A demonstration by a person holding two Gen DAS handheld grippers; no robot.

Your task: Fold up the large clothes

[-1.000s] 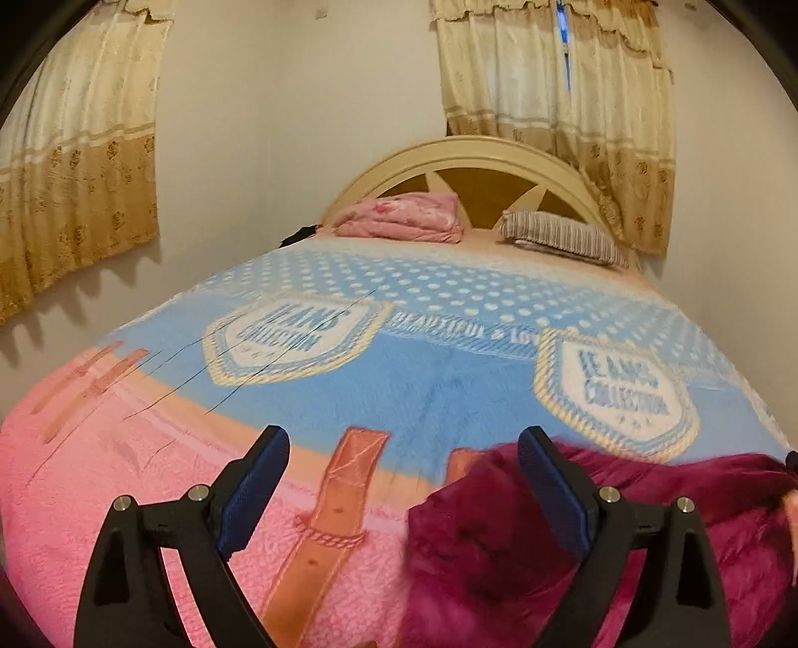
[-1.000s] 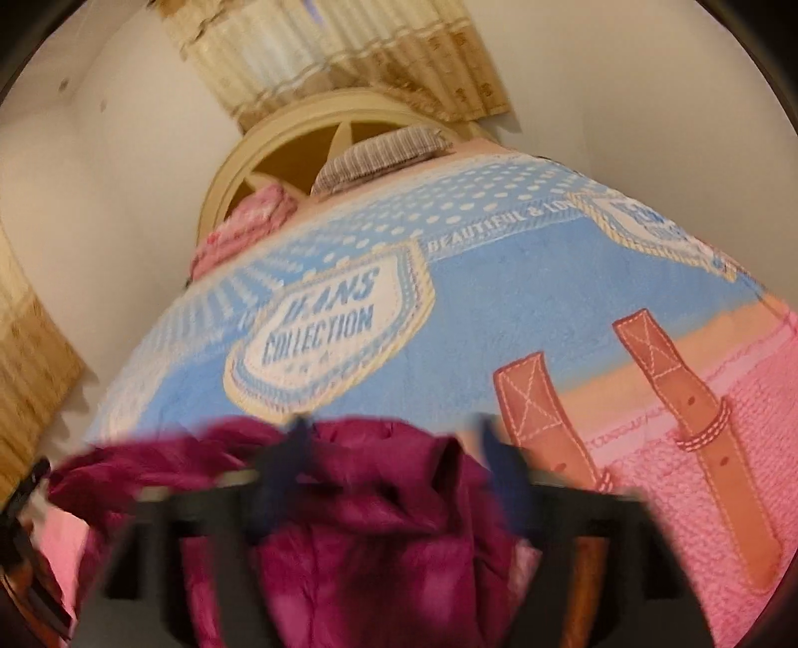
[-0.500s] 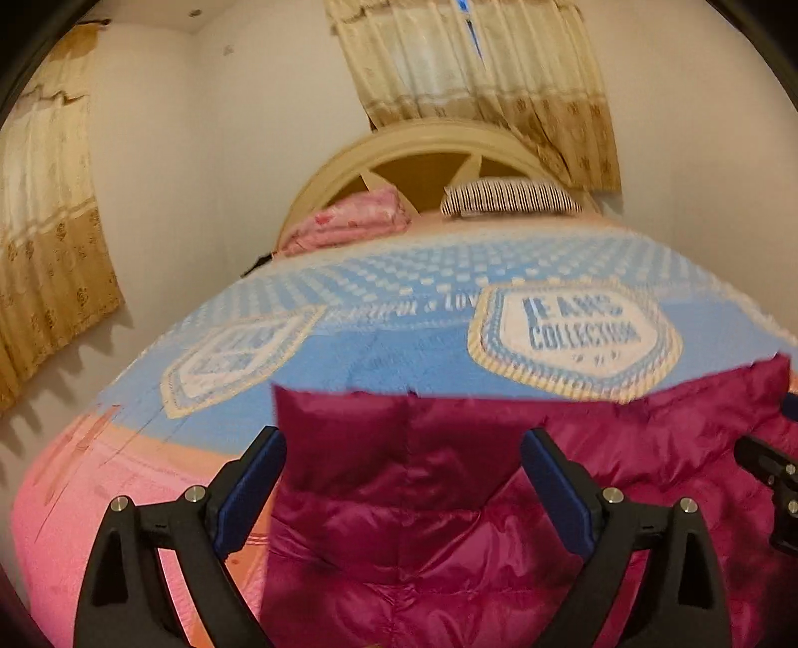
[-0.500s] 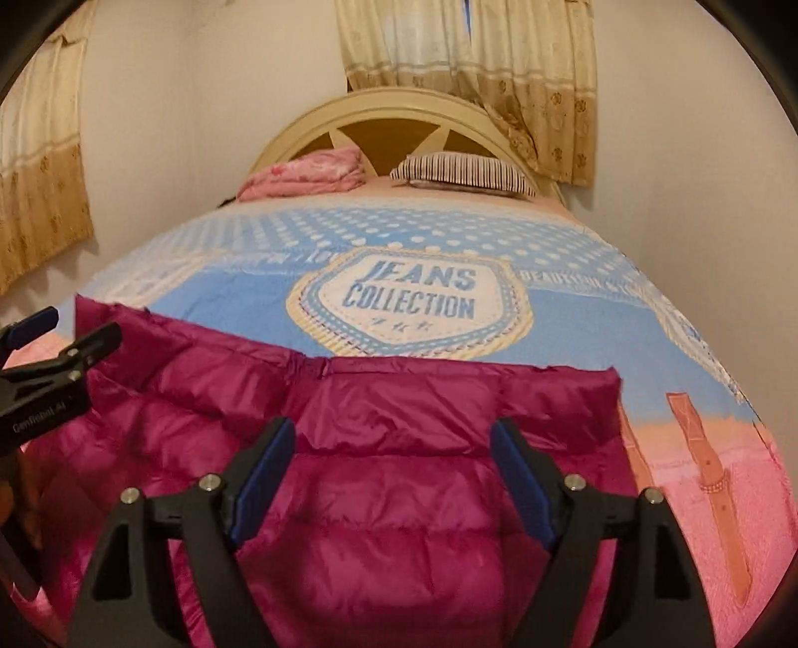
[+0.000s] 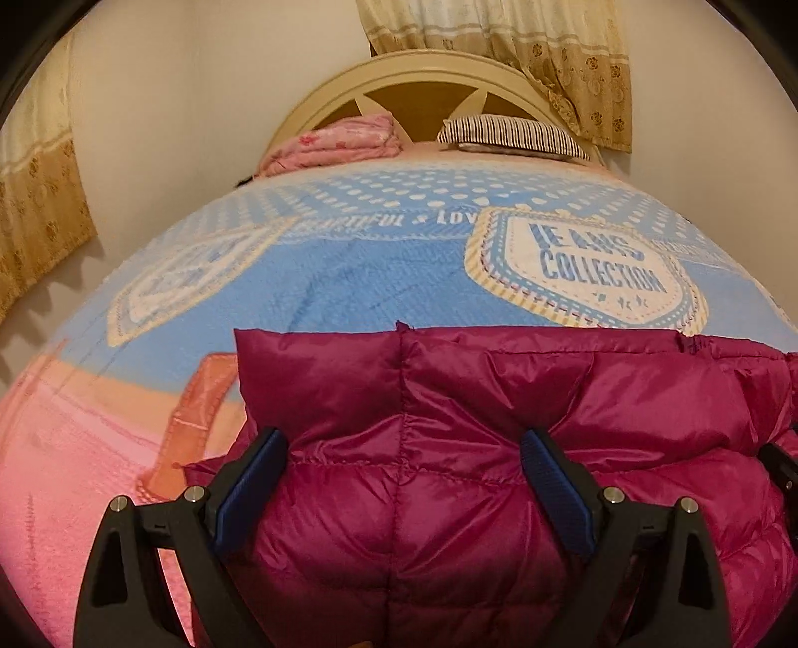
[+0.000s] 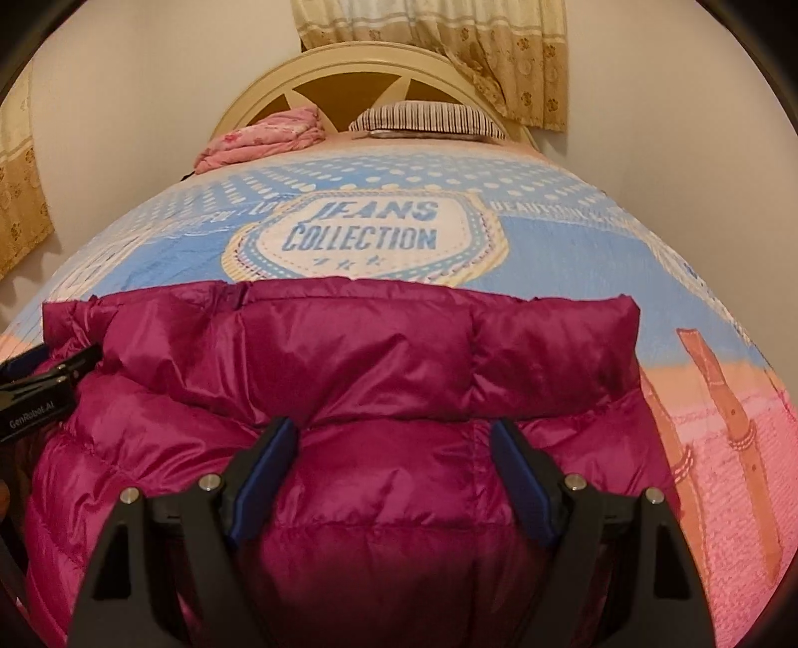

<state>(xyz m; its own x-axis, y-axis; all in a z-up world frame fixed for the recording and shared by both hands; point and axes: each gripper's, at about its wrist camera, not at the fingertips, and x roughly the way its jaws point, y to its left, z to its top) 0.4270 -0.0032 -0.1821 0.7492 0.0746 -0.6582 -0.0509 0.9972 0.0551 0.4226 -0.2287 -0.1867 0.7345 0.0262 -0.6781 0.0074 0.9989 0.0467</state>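
A magenta quilted puffer jacket (image 5: 498, 448) lies spread flat on the near part of the bed; it also shows in the right wrist view (image 6: 359, 379). My left gripper (image 5: 404, 448) is open, its blue-padded fingers standing apart just above the jacket's left part. My right gripper (image 6: 394, 438) is open above the jacket's right part. The left gripper shows at the left edge of the right wrist view (image 6: 45, 384), and a bit of the right gripper shows at the right edge of the left wrist view (image 5: 783, 463). Nothing is gripped.
The bed has a blue and pink "Jeans Collection" blanket (image 5: 379, 269). A folded pink blanket (image 5: 339, 142) and a striped pillow (image 5: 513, 134) lie by the cream headboard (image 5: 429, 75). Walls and beige curtains (image 5: 513, 40) surround the bed.
The jacket went from a crumpled heap to lying spread flat. Both grippers have lowered closer over it and the views have levelled toward the headboard.
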